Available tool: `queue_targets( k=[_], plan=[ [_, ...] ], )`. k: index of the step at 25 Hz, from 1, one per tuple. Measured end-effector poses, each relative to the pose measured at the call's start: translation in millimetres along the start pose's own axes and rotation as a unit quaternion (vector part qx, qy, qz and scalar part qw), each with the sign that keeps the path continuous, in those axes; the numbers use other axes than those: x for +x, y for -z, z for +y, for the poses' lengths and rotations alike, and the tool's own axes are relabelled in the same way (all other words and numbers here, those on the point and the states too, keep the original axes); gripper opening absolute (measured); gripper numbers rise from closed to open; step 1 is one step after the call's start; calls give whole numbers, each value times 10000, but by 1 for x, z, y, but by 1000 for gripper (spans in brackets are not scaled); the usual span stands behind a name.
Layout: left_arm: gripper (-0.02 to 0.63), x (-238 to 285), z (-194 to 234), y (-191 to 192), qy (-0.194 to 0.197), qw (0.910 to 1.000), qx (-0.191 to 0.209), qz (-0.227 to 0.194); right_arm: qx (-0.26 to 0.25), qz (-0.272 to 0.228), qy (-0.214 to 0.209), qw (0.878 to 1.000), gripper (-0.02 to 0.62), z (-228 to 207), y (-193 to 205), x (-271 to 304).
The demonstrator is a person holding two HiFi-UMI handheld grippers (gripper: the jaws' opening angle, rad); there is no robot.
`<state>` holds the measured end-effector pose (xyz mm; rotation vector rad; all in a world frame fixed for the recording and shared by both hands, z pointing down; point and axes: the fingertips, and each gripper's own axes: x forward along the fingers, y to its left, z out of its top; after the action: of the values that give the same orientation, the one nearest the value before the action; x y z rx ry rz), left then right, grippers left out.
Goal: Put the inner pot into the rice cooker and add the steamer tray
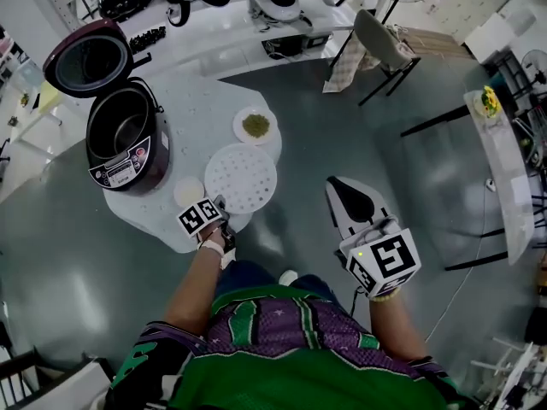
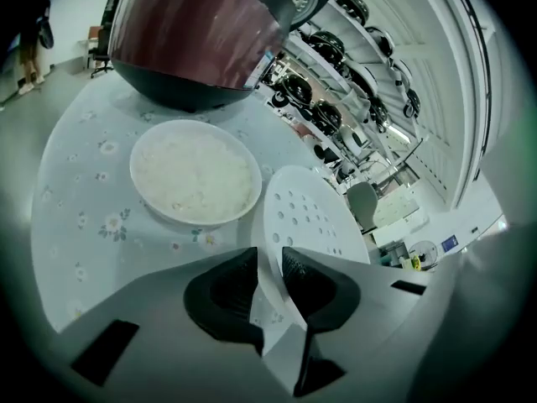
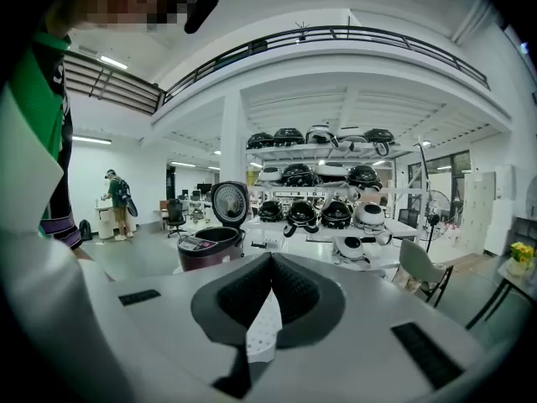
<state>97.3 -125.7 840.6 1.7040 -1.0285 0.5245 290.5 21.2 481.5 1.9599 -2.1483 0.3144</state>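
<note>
The white perforated steamer tray (image 1: 242, 178) (image 2: 312, 212) lies on the round table (image 1: 201, 101). My left gripper (image 1: 220, 205) (image 2: 267, 271) is at the tray's near-left edge, and the rim fills the narrow gap between its pads. The maroon rice cooker (image 1: 128, 148) (image 2: 193, 40) (image 3: 208, 248) stands at the table's left with its lid (image 1: 87, 60) up. A dark inner pot (image 1: 120, 131) sits inside it. My right gripper (image 1: 335, 186) (image 3: 270, 284) hovers shut and empty over the floor, right of the table.
A bowl of white rice (image 1: 189, 191) (image 2: 195, 175) sits between the cooker and my left gripper. A small dish of green grains (image 1: 255, 125) lies beyond the tray. A chair (image 1: 380, 45) and a long bench (image 1: 256, 24) of cookers stand behind.
</note>
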Motion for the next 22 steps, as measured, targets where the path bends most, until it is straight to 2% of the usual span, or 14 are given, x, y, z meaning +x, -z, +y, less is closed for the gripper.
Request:
queue_targets(
  k=[2, 6, 8, 11, 17, 22],
  plan=[
    [82, -1, 1, -2, -19, 10000, -57, -19, 48, 2, 59, 10000, 6, -2, 2, -5],
    [56, -1, -2, -1, -12, 9997, 228, 6, 143, -20, 164, 9998, 6, -8, 5, -11],
    [34, -3, -6, 2, 101, 9999, 117, 2, 185, -30, 194, 9996, 6, -9, 7, -14],
    [34, -7, -13, 4, 230, 9997, 23, -4, 240, -57, 220, 9995, 6, -11, 6, -18],
    [34, -20, -32, -4, 465, 9983, 351, -74, 233, -158, 206, 9994, 6, -10, 0, -20],
    [32, -41, -54, -19, 816, 9934, 725, -347, 263, -295, 126, 9991, 6, -6, -10, -20]
  ],
)
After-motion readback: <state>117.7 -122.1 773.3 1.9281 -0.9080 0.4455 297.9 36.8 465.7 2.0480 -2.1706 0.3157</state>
